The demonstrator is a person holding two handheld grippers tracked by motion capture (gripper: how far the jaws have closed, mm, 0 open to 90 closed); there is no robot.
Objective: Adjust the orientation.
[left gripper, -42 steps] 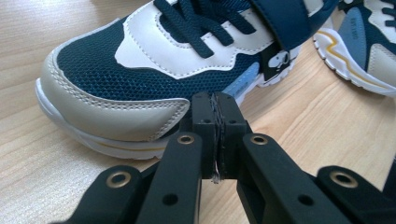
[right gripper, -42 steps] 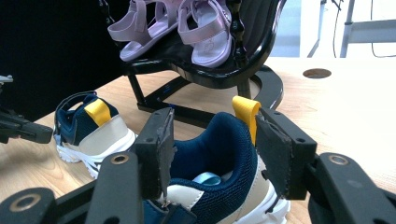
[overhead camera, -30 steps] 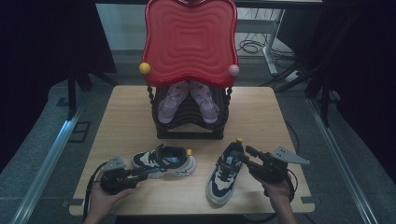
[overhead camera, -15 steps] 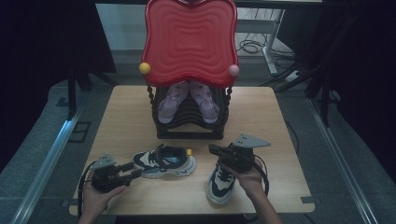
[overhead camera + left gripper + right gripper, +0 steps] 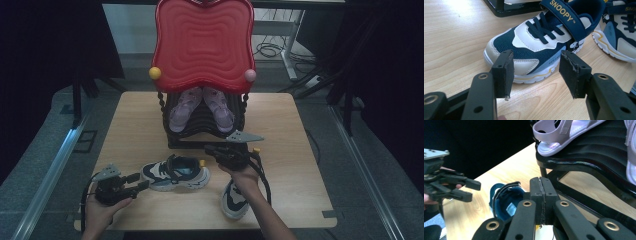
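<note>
Wooden tabletop point(image 5: 300, 125) under dim light, with a black tiered shoe rack point(image 5: 205, 122) at its far side serving as landmark; a red wavy panel point(image 5: 202, 42) stands above the rack.

Left gripper point(image 5: 535, 67): released, its jaws having just been opening, nothing pressed between the pads. Just beyond its pads lies the near navy-and-white sneaker point(image 5: 541, 45) on its sole, in front of the rack's left half, toe toward this gripper.

Right gripper point(image 5: 541, 195): clenched pad to pad on nothing, having just closed, hovering directly in front of the rack's base, over the heel opening of that same sneaker point(image 5: 506, 203). The second sneaker point(image 5: 235, 200) lies farther from the rack, under the right forearm.

Two lilac sandals point(image 5: 200, 107) occupy the rack's upper tier.

Judgement: the step in hand appears to be picking up the near sneaker for the rack. Done well, the open left jaws should straddle the toe or side wall squarely, and close on firm sole edge rather than soft mesh.
</note>
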